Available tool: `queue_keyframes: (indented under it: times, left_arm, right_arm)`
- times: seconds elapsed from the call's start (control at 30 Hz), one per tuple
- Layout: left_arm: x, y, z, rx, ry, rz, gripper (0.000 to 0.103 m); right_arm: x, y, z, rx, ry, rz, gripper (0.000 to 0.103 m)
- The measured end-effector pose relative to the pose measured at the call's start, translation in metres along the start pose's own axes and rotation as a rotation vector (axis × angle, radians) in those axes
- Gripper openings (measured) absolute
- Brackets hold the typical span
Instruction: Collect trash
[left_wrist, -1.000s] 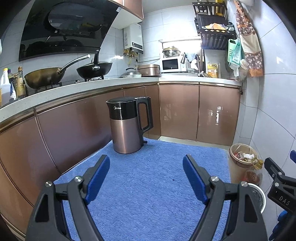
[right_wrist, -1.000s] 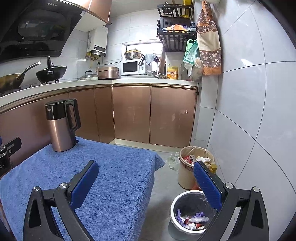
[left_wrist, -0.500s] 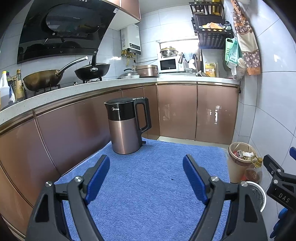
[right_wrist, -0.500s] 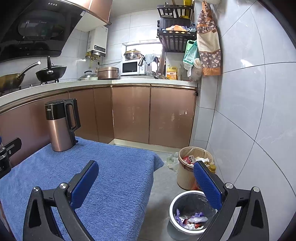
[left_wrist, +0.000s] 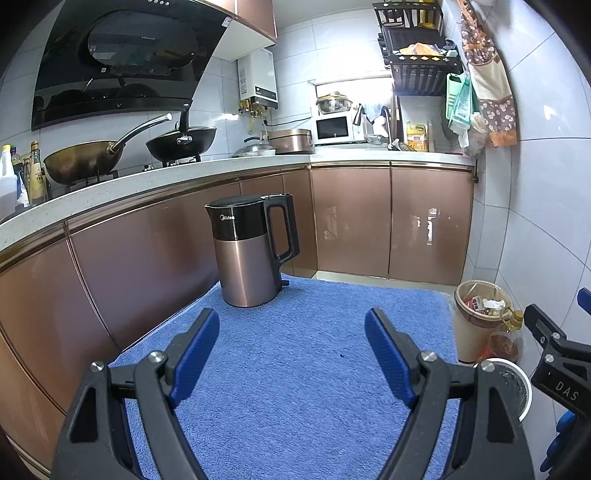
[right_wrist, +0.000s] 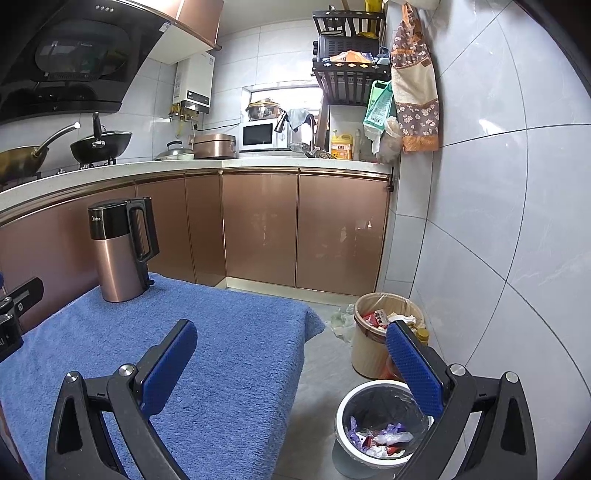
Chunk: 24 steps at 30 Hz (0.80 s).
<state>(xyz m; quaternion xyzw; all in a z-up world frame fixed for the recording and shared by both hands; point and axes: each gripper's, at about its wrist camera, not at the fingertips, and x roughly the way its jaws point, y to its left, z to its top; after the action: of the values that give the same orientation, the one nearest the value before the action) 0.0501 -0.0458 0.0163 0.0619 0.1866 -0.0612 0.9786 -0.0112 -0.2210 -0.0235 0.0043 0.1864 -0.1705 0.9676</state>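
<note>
My left gripper (left_wrist: 291, 325) stands open over a blue towel-covered table (left_wrist: 295, 398), nothing between its blue pads. A tiny dark speck (left_wrist: 341, 355) lies on the towel just ahead. My right gripper (right_wrist: 291, 332) is open too, hanging over the table's right edge with nothing in it. Below its right finger, a white bin (right_wrist: 380, 432) with a black liner holds crumpled wrappers. Behind it a beige bin (right_wrist: 369, 343) is full of rubbish. Both bins (left_wrist: 476, 325) show at the right of the left wrist view.
A copper and black kettle (left_wrist: 251, 254) stands upright at the table's far left corner. Copper cabinets (right_wrist: 295, 229) run along the left and the back. Crumpled clear plastic (right_wrist: 340, 321) lies on the floor by the beige bin. A tiled wall (right_wrist: 498, 258) closes the right side.
</note>
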Motion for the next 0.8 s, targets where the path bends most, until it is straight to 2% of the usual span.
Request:
queue_keyframes:
  times: [0.8]
  left_arm:
    - [0.0051,0.0033,-0.0046,-0.006,0.013,0.011,0.08]
  right_arm:
    - [-0.0025,-0.0069,-0.0009,-0.003,-0.001,-0.008,0.103]
